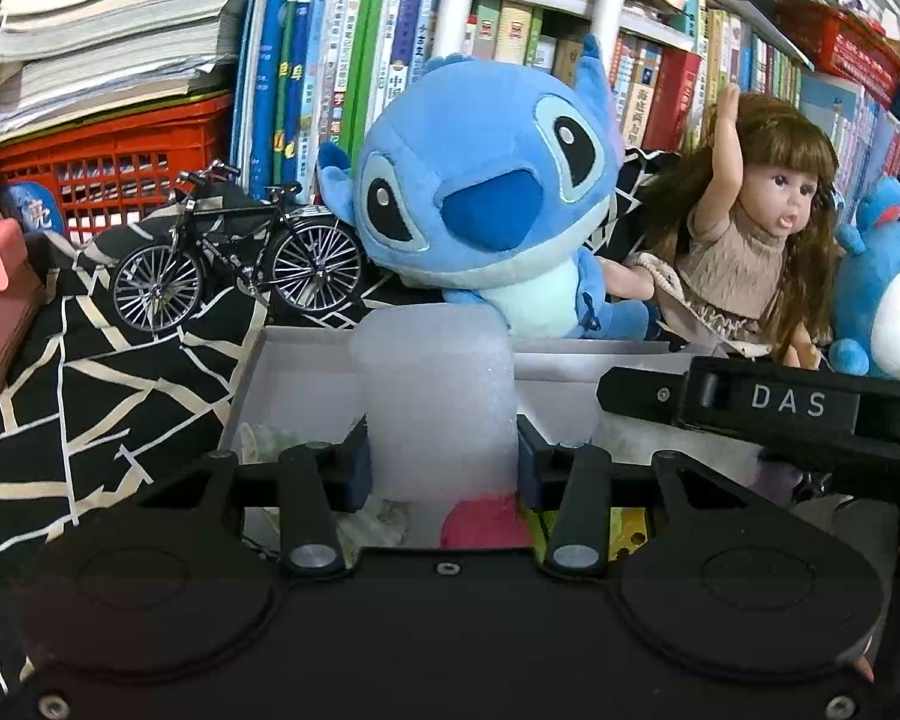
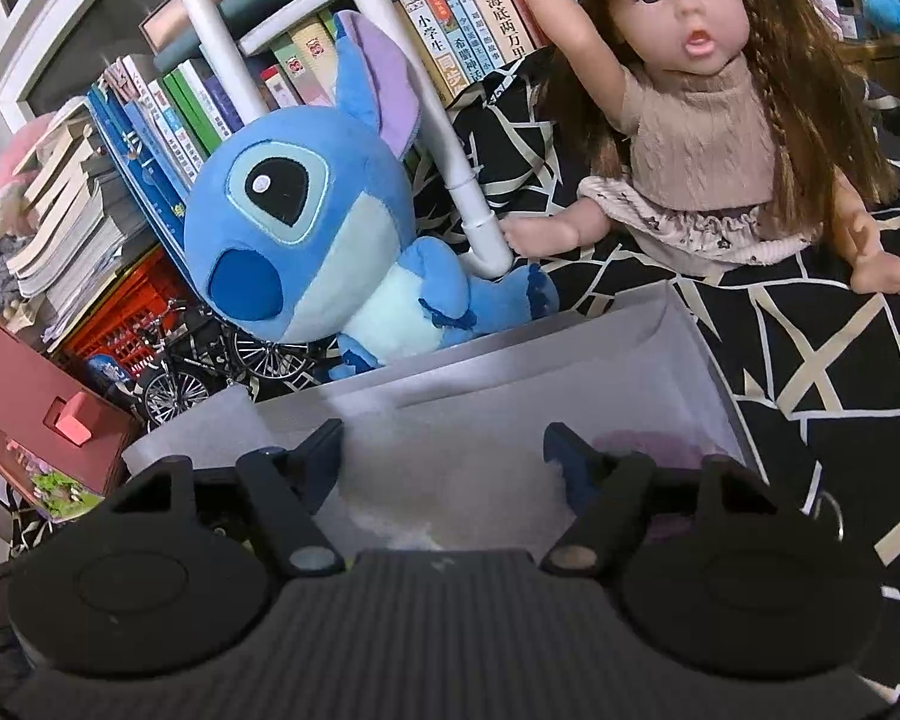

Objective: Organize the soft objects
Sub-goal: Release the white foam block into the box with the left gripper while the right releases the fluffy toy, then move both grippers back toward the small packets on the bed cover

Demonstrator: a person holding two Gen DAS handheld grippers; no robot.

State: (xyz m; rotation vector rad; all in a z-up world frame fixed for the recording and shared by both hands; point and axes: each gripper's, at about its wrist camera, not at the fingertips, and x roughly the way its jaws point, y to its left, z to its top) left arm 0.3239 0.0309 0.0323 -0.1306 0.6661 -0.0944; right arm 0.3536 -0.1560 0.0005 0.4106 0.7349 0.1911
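My left gripper (image 1: 441, 456) is shut on a white foam block (image 1: 435, 396) and holds it over a shallow white box (image 1: 570, 357). Soft bits lie in the box: a pink piece (image 1: 483, 522), a pale green piece (image 1: 384, 519) and a purple piece (image 2: 648, 444). My right gripper (image 2: 444, 450) hovers over the same box (image 2: 696, 360) with its jaws wide apart around one end of the foam (image 2: 450, 480); I cannot tell whether the pads touch it. The right gripper's body also shows in the left wrist view (image 1: 768, 408).
A blue plush toy (image 1: 480, 192) and a long-haired doll (image 1: 750, 240) sit just behind the box on a black patterned cloth (image 1: 120, 384). A model bicycle (image 1: 240, 258), a red crate (image 1: 108, 162), a white pole (image 2: 474, 192) and bookshelves stand behind. A second blue plush (image 1: 882, 300) is at right.
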